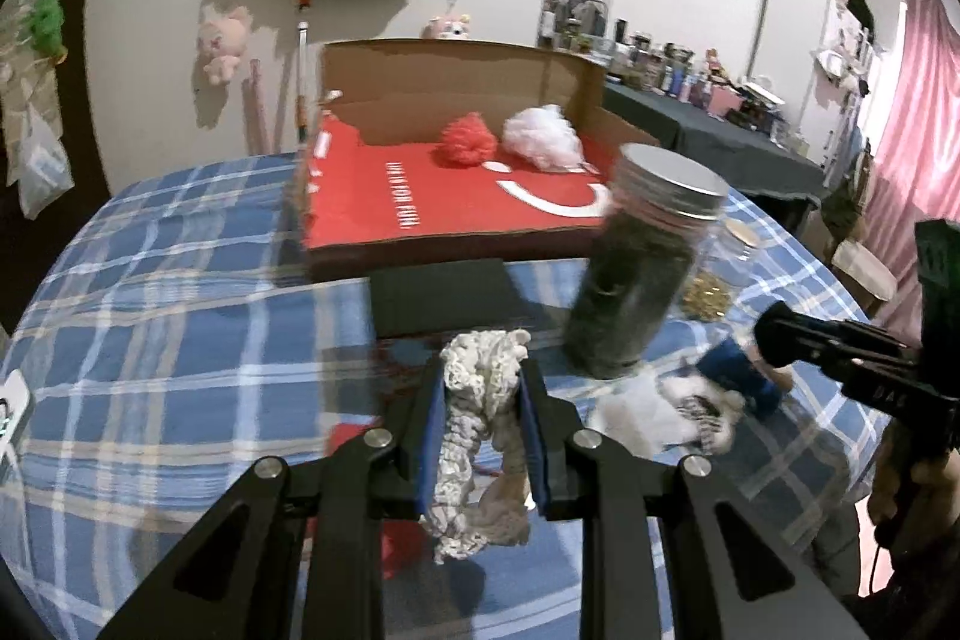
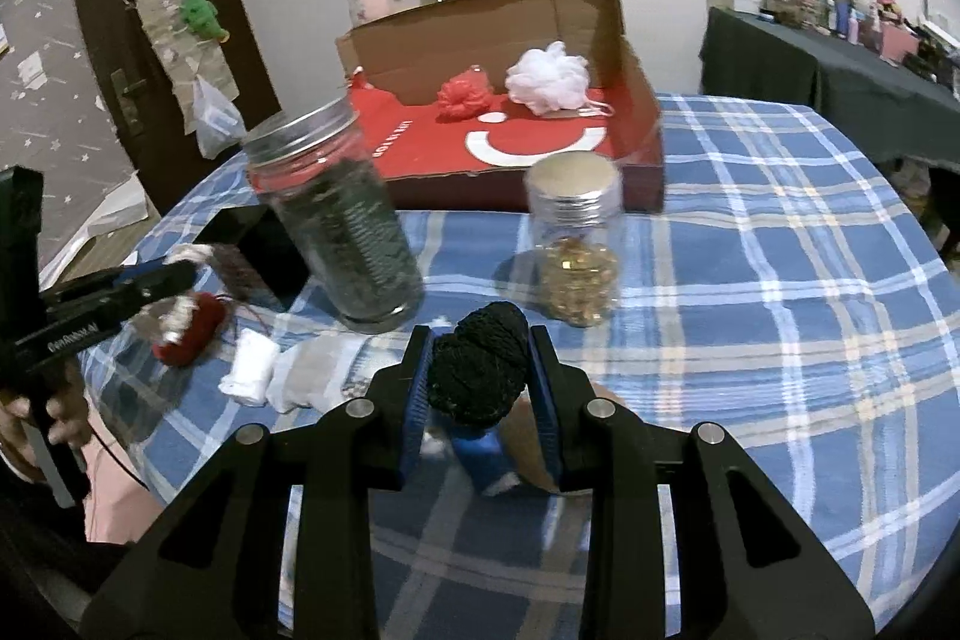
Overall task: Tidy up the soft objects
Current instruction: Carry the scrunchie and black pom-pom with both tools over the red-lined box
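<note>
My left gripper (image 1: 482,370) is shut on a cream knitted scrunchie (image 1: 480,424) and holds it above the plaid table; it also shows in the right wrist view (image 2: 174,274). My right gripper (image 2: 480,340) is shut on a black yarn ball (image 2: 480,370) above a blue item (image 2: 480,460). An open cardboard box (image 1: 456,196) with a red liner stands at the back and holds a red pom (image 1: 467,145) and a white puff (image 1: 543,137). A red soft piece (image 2: 192,328) and white cloths (image 2: 252,367) lie on the table.
A tall jar of dark contents (image 1: 636,268) and a smaller jar of gold bits (image 2: 576,250) stand in front of the box. A black flat block (image 1: 444,295) lies by the box. Plaid cloth (image 2: 780,310) covers the table. A dark side table (image 2: 840,64) stands at right.
</note>
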Motion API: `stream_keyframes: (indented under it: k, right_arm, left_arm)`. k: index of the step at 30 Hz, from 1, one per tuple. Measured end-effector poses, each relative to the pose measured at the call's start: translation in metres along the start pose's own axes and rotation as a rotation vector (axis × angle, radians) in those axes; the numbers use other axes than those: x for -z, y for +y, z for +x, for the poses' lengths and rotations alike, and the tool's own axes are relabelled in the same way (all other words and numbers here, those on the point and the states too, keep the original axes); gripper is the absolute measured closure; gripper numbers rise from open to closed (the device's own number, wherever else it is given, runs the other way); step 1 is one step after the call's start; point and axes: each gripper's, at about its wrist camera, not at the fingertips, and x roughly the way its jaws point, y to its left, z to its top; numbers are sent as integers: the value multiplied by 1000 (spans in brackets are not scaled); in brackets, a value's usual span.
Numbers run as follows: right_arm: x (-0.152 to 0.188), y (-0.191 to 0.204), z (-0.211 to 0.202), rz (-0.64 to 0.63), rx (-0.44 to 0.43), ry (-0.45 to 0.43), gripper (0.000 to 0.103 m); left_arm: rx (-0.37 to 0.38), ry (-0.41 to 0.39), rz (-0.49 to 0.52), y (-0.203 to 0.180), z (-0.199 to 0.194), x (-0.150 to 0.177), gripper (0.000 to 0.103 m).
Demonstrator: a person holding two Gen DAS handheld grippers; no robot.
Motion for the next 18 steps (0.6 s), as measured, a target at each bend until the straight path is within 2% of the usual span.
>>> stream_keyframes:
  k: [9,14,18]
  right_arm:
    - [-1,-25,2,37,41,22,74]
    - [-8,-39,4,42,58,29,74]
    - [-19,-51,8,30,60,33,74]
  left_arm:
    - [-92,37,-43,45,-3,0,78]
    - [-115,67,-26,58,10,-4,78]
    - [-98,82,10,67,24,-13,78]
